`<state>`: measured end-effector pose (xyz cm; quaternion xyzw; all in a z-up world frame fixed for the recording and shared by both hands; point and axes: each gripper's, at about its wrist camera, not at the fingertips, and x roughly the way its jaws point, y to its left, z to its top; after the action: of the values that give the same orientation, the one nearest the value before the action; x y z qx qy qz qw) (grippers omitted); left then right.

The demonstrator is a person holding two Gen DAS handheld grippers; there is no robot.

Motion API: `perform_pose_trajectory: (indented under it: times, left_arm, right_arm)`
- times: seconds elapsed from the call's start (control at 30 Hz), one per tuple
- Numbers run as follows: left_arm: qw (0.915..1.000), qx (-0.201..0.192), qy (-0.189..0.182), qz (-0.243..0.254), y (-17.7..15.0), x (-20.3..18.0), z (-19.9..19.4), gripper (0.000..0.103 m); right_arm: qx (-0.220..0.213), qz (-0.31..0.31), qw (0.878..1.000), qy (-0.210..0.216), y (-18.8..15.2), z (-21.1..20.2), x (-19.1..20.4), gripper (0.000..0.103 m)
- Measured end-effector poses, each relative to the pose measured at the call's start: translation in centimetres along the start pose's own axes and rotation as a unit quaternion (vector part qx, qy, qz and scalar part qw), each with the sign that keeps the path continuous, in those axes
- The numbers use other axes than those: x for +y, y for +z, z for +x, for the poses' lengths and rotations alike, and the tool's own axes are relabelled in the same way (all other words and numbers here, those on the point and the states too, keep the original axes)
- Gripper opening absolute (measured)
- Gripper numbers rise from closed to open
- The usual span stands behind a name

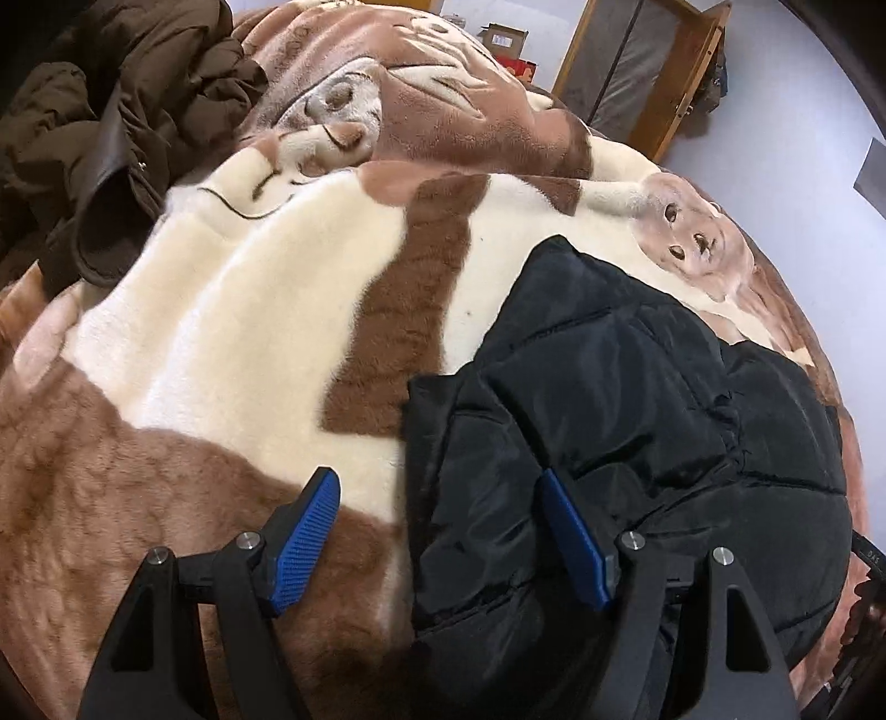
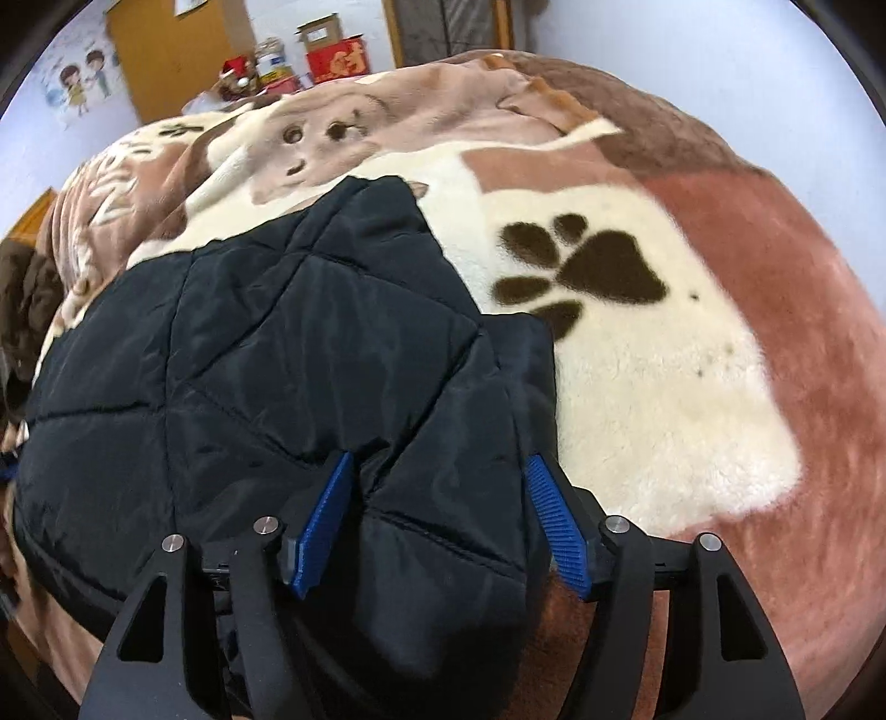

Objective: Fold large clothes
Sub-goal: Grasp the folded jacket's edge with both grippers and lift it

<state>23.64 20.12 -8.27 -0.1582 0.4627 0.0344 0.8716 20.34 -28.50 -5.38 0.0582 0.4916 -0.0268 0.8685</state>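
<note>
A black quilted puffer jacket lies folded on a brown and cream plush blanket. It also shows in the right wrist view. My left gripper is open over the jacket's left edge, its blue pads apart, one above the blanket and one above the jacket. My right gripper is open around the jacket's right near corner, with fabric bulging between the pads; the pads stand apart from each other.
A brown coat is heaped at the far left of the bed. The blanket carries a paw print. Boxes and a wooden frame stand by the wall beyond the bed.
</note>
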Motion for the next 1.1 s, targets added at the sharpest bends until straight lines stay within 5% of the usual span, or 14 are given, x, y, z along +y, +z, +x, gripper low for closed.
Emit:
perform_pose_trajectory:
  times: [0.3,0.4,1.1]
  left_arm:
    - [0.9997,-0.012,-0.022,0.0,0.5,-0.5,0.0,0.077]
    - [0.9989,0.012,-0.039,-0.023,0.2,0.5,1.9,0.08]
    - [0.9906,0.057,-0.112,-0.053,0.1,0.4,6.5,0.089]
  right_arm:
    - [-0.009,0.0,1.0,0.009,0.5,0.0,-0.2,0.065]
    - [0.004,0.025,0.999,0.029,0.4,1.6,-1.6,0.074]
    - [0.066,0.115,0.976,0.174,0.3,6.3,-5.3,0.071]
